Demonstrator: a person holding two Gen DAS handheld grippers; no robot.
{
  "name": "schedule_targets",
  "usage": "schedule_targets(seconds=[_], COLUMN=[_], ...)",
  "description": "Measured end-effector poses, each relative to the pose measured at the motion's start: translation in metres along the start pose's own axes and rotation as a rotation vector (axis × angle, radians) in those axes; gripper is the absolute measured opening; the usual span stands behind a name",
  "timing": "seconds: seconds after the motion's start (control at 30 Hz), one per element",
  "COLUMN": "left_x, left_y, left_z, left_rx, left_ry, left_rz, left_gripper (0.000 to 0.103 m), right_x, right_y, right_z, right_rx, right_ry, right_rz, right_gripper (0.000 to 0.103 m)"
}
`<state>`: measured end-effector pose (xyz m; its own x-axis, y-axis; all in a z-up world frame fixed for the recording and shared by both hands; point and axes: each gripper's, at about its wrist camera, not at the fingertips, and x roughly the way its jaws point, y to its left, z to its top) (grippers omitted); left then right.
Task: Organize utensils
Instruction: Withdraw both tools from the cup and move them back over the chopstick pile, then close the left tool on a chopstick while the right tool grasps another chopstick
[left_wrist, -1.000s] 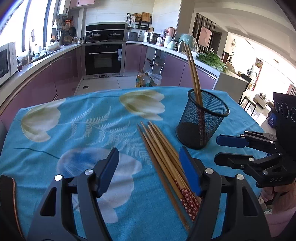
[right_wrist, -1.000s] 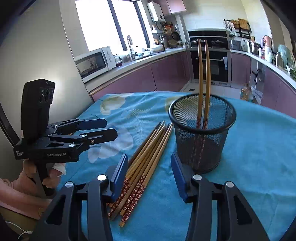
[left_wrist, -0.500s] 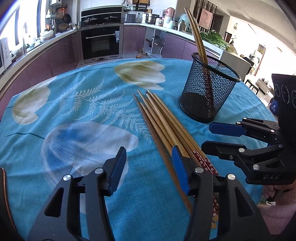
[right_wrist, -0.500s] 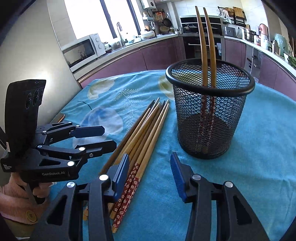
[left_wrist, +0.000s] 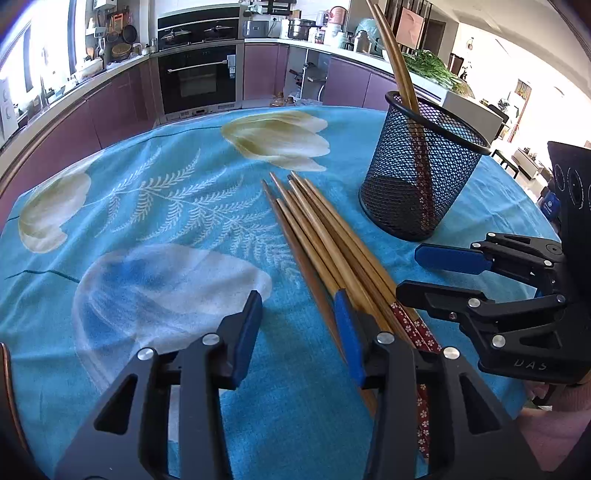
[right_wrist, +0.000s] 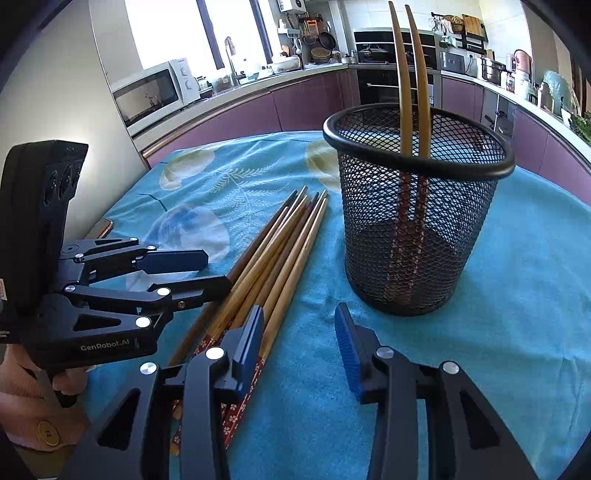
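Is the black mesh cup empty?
No, two chopsticks stand inside the black mesh cup, poking out above its rim.

Black claw (left_wrist: 297, 332) frames, blue pads, silver screws, pink buttoned sleeve (right_wrist: 40, 435).

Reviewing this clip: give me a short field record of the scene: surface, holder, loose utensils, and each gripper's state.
surface: blue floral tablecloth
holder: black mesh cup, upright, two chopsticks standing in it
loose utensils: bundle of chopsticks lying flat beside the cup
left gripper: jaws have just been closing, nothing gripped, one finger over the bundle's edge
right gripper: jaws have just been closing, nothing gripped, beside the bundle's patterned ends
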<state>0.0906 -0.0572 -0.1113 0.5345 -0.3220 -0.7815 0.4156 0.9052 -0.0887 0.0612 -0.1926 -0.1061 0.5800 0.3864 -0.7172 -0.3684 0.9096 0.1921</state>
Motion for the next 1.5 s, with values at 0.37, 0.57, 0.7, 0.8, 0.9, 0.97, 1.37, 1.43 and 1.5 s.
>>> schedule_targets(seconds=[0.37,0.57,0.7,0.8,0.9,0.97,1.37,1.43,1.5], left_x=[0.001,0.004,0.009,0.012,0.015,0.015,0.005,0.0,-0.004], left_y=[-0.002,-0.003,0.0,0.001,0.002,0.003,0.008,0.009,0.008], left_z=[0.001,0.004,0.009,0.012,0.014,0.014,0.008,0.006,0.005], left_rx=[0.02,0.025,0.023,0.02,0.016,0.002,-0.05,-0.054,-0.05], left_ry=[0.004,0.016,0.025,0.025,0.023,0.023,-0.002,-0.009,-0.015], left_rz=[-0.002,-0.005,0.0,0.0,-0.004,-0.009,0.009,0.002,-0.006], left_gripper=[0.032,0.032,0.032,0.028,0.02,0.015,0.008,0.008,0.008], right_x=[0.001,0.001,0.008,0.011,0.013,0.013,0.001,-0.004,-0.007], right_y=[0.002,0.003,0.009,0.01,0.01,0.009,-0.005,-0.004,-0.001], right_z=[0.001,0.001,0.003,0.006,0.008,0.008,0.006,0.007,0.008], right_rx=[-0.019,-0.031,-0.043,-0.041,-0.034,-0.027,0.09,0.09,0.071], right_ry=[0.013,0.019,0.027,0.029,0.032,0.032,-0.027,-0.045,-0.05], right_rz=[-0.048,-0.057,-0.073,-0.079,-0.076,-0.075,-0.022,-0.011,0.008], right_gripper=[0.033,0.032,0.03,0.029,0.025,0.021,0.006,0.006,0.006])
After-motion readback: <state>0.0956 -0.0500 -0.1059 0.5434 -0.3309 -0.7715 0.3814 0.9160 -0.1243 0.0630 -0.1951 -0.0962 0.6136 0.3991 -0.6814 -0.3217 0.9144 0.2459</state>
